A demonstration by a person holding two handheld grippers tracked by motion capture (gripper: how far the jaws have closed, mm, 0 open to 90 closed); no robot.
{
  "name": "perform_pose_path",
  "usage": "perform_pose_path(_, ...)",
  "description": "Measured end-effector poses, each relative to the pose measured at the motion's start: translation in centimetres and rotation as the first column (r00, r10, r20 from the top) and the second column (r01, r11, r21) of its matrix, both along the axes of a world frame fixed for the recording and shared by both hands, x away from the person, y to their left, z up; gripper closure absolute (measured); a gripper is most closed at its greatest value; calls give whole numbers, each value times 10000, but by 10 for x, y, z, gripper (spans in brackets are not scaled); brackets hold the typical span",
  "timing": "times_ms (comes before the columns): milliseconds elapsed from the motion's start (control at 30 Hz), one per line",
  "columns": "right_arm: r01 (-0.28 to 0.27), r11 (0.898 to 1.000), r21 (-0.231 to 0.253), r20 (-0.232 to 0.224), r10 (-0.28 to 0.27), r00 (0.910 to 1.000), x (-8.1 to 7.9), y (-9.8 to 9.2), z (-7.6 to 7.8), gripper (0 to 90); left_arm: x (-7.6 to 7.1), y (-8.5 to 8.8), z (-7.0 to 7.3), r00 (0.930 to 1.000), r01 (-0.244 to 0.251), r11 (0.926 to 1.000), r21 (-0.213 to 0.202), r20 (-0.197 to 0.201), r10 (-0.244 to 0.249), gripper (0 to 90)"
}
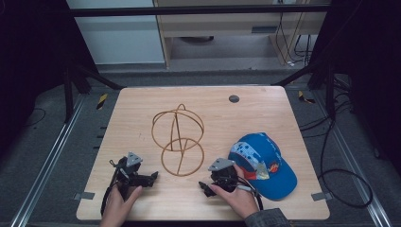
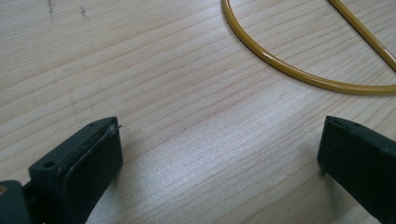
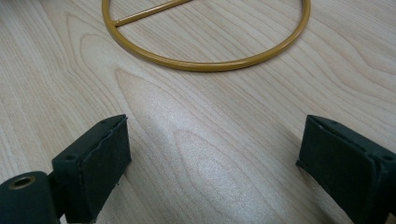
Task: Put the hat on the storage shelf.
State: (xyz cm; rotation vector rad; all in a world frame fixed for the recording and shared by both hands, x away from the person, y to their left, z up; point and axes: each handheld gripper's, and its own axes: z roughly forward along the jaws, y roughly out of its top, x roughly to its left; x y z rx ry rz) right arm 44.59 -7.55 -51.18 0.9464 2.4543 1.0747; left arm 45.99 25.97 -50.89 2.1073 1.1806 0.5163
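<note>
Both wide open, empty | left gripper (image 2: pixel 219 154) | right gripper (image 3: pixel 212 161)

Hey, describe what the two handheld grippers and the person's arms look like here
Both grippers, left gripper and right gripper, are black, each topped with a grey three-cornered plate and trailing a black cable. In the gripper views each has two blocky black jaws with flat padded faces and a small screw hole. The right forearm wears a dark grey sleeve; the hands are bare.
</note>
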Motion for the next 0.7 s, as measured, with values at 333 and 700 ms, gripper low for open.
perform_pose_path(333, 289, 9994, -190, -147, -291, 9995, -1, 2, 2, 70, 1, 0, 0, 9999, -150, 9999, 4, 13, 150, 0)
perform_pose_path(700, -408, 9913, -1248, 193, 436, 9989, -22, -22, 81, 79, 0, -1, 0, 9996, -286, 9996, -17, 16, 286, 0)
